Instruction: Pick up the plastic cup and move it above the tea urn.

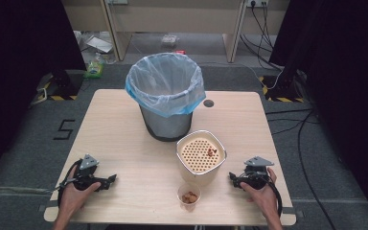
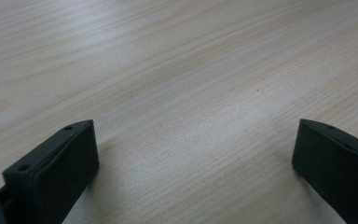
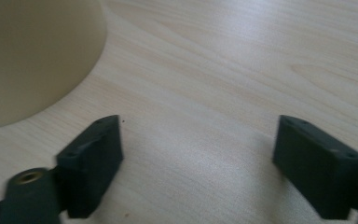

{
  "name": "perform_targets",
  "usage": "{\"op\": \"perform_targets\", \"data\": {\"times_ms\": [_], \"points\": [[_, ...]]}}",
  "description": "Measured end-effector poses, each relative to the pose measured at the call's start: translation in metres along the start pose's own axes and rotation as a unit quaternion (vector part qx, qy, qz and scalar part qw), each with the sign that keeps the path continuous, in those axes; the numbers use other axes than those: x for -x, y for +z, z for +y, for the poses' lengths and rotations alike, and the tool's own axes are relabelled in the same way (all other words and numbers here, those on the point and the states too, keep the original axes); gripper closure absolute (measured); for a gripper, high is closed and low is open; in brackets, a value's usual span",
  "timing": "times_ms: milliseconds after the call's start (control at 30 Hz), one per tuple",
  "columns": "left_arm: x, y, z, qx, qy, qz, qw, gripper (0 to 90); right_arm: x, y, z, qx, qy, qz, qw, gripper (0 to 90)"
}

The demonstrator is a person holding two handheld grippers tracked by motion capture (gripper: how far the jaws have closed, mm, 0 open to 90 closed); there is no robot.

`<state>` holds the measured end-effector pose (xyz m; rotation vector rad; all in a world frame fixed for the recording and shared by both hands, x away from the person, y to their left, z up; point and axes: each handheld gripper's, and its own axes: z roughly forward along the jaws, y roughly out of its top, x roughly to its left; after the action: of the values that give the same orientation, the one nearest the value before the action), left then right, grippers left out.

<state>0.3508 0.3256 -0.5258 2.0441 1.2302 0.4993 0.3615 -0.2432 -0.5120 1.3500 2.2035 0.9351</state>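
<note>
A cream container (image 1: 201,154) with a perforated insert stands right of the table's middle, a few brown bits on the insert. In front of it sits a small clear cup (image 1: 189,195) holding brown pieces. A grey bin (image 1: 165,96) lined with a pale blue bag stands behind. My left gripper (image 1: 111,179) rests on the table at the front left, open, nothing between its jaws (image 2: 193,154). At the front right, my right gripper (image 1: 232,177) lies open beside the container, whose cream wall (image 3: 32,56) shows at the upper left of the right gripper view; bare wood lies between its jaws (image 3: 198,144).
The light wooden table (image 1: 124,139) has a round cable hole (image 1: 208,103) behind the bin. Black curtains stand on both sides. Cables (image 1: 297,129) run over the grey floor at the right, and bags and small items (image 1: 96,62) lie on the floor at the back left.
</note>
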Motion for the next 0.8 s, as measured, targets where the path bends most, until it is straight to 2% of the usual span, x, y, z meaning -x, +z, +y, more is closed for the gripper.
{"op": "perform_targets", "data": {"times_ms": [67, 167, 300, 333, 400, 467, 500, 567, 633, 733, 767, 800], "points": [[0.0, 0.0, 0.0, 0.0, 0.0, 0.0, 1.0, 0.0, 0.0, -0.003, -0.001, -0.003, 0.015, 0.001, 0.9999, 15.1], [0.0, 0.0, 0.0, 0.0, 0.0, 0.0, 1.0, 0.0, -0.002, -0.006, -0.002, 0.0, 0.005, -0.004, 1.0, 17.4], [0.0, 0.0, 0.0, 0.0, 0.0, 0.0, 1.0, 0.0, -0.008, -0.014, 0.001, 0.007, 0.01, -0.011, 0.9999, 19.7], [0.0, 0.0, 0.0, 0.0, 0.0, 0.0, 1.0, 0.0, -0.014, -0.021, 0.002, 0.012, 0.021, -0.013, 0.9996, 22.6], [0.0, 0.0, 0.0, 0.0, 0.0, 0.0, 1.0, 0.0, -0.016, -0.024, 0.002, 0.013, 0.022, -0.014, 0.9996, 23.1], [0.0, 0.0, 0.0, 0.0, 0.0, 0.0, 1.0, 0.0, -0.022, -0.03, 0.001, 0.009, 0.03, -0.01, 0.9995, 24.9], [0.0, 0.0, 0.0, 0.0, 0.0, 0.0, 1.0, 0.0, -0.029, -0.036, -0.001, 0.003, 0.037, -0.009, 0.9993, 25.9], [0.0, 0.0, 0.0, 0.0, 0.0, 0.0, 1.0, 0.0, -0.032, -0.039, -0.002, 0.001, 0.033, -0.007, 0.9994, 27.0], [0.0, 0.0, 0.0, 0.0, 0.0, 0.0, 1.0, 0.0, -0.046, -0.049, -0.004, -0.004, 0.033, 0.004, 0.9994, 28.5], [0.0, 0.0, 0.0, 0.0, 0.0, 0.0, 1.0, 0.0, -0.054, -0.056, -0.006, 0.0, 0.034, 0.012, 0.9993, 29.2], [0.0, 0.0, 0.0, 0.0, 0.0, 0.0, 1.0, 0.0, -0.063, -0.063, -0.007, 0.005, 0.033, 0.017, 0.9993, 30.5], [0.0, 0.0, 0.0, 0.0, 0.0, 0.0, 1.0, 0.0, -0.063, -0.063, -0.007, 0.005, 0.033, 0.017, 0.9993, 30.5]]}}
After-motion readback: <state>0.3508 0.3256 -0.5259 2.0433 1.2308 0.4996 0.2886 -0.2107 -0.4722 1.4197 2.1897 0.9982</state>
